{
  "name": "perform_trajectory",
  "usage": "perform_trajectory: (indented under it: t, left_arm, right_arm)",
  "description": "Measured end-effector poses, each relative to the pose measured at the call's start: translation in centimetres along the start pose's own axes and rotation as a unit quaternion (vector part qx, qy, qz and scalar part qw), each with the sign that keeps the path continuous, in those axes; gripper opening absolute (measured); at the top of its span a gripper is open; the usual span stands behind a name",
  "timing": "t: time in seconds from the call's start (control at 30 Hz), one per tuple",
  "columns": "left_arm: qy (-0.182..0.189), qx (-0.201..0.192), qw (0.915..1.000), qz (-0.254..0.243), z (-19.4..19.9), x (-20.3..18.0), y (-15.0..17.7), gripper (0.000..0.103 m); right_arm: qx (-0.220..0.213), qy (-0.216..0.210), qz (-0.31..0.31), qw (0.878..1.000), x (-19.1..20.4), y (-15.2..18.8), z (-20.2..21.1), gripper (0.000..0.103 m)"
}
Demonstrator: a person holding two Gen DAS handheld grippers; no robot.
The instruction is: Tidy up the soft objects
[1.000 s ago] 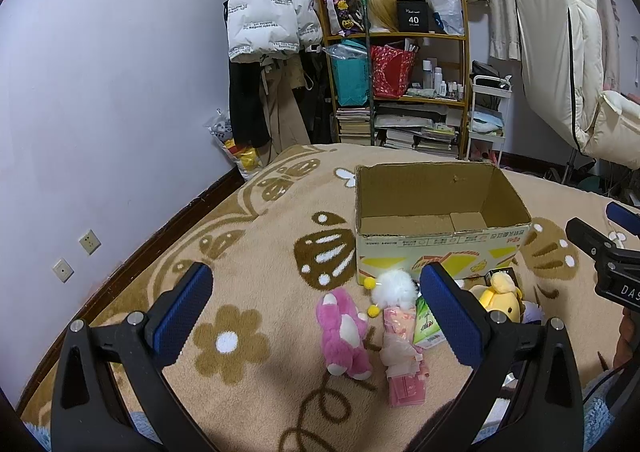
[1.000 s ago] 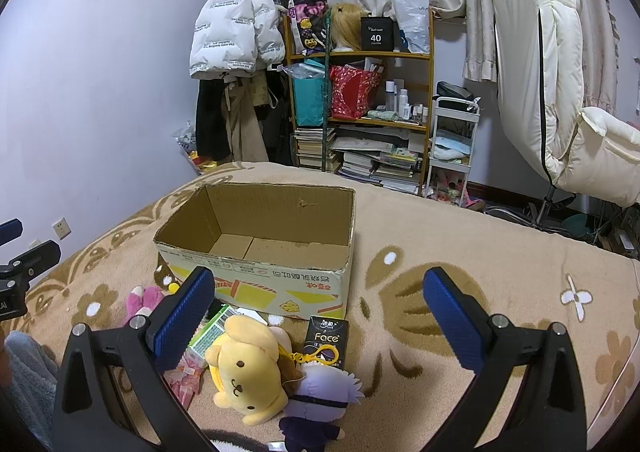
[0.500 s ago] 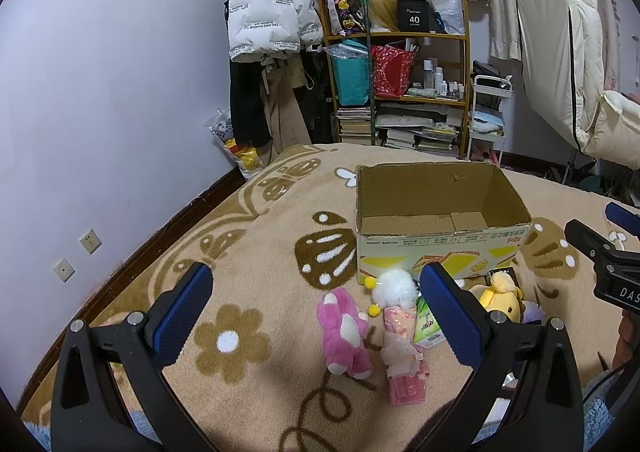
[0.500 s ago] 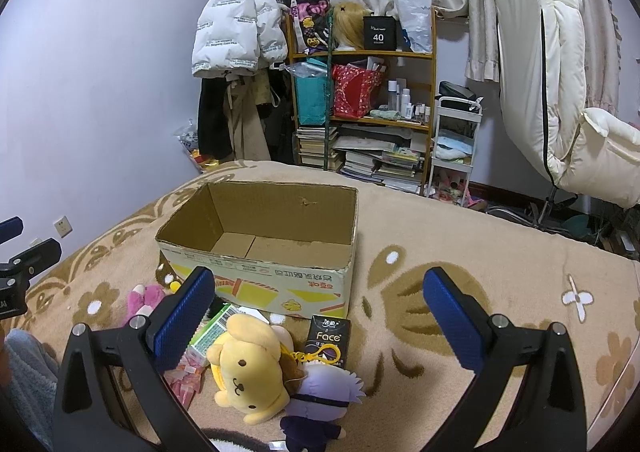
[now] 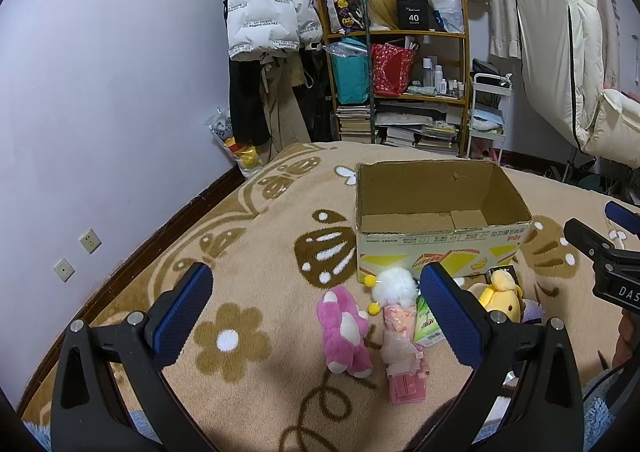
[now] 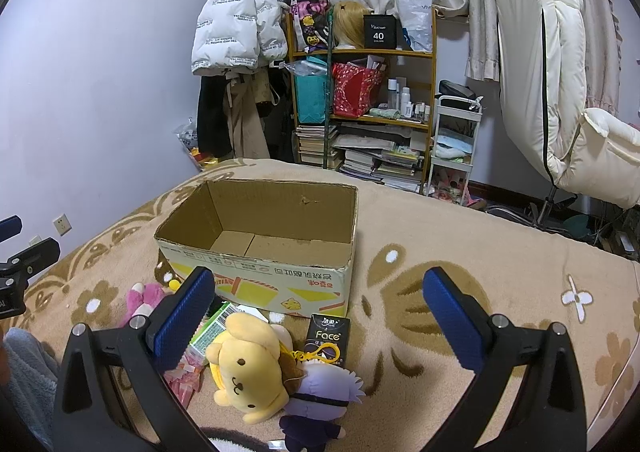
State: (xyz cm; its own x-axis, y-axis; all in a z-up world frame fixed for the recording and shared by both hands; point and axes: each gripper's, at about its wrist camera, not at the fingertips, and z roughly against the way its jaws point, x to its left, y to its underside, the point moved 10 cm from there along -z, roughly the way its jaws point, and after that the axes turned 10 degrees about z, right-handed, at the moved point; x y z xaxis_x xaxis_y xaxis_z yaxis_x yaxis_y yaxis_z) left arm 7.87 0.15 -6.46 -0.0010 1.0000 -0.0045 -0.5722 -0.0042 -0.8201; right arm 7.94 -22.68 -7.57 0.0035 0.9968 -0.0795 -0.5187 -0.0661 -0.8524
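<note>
An empty open cardboard box (image 5: 440,208) (image 6: 260,244) stands on the patterned blanket. In front of it lie a pink plush (image 5: 344,332) (image 6: 140,300), a white pom-pom toy (image 5: 394,284), a pink packet (image 5: 402,364), a green packet (image 5: 428,322) (image 6: 212,332), a yellow dog plush (image 6: 244,364) (image 5: 496,288), a purple-and-white doll (image 6: 320,400) and a black "Face" tissue pack (image 6: 328,338). My left gripper (image 5: 316,312) is open and empty above the pink plush. My right gripper (image 6: 318,316) is open and empty above the yellow plush.
A cluttered shelf (image 6: 360,112) with books and bags, hanging coats (image 6: 236,32) and a white rolling cart (image 6: 454,144) stand beyond the bed. A cream chair (image 6: 560,92) is at right. The wall with sockets (image 5: 76,256) runs along the left.
Both grippers have barely moved; the views have shifted only slightly. Nothing has been picked up or moved.
</note>
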Motion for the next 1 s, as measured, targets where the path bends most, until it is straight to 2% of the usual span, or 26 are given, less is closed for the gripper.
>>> perform_trajectory:
  t: [1.0]
  left_arm:
    - [-0.006,0.014,0.9998,-0.011,-0.44,0.03,0.7,0.102]
  right_arm:
    - [0.003,0.0,0.001,1.0,-0.2,-0.14,0.01,0.103]
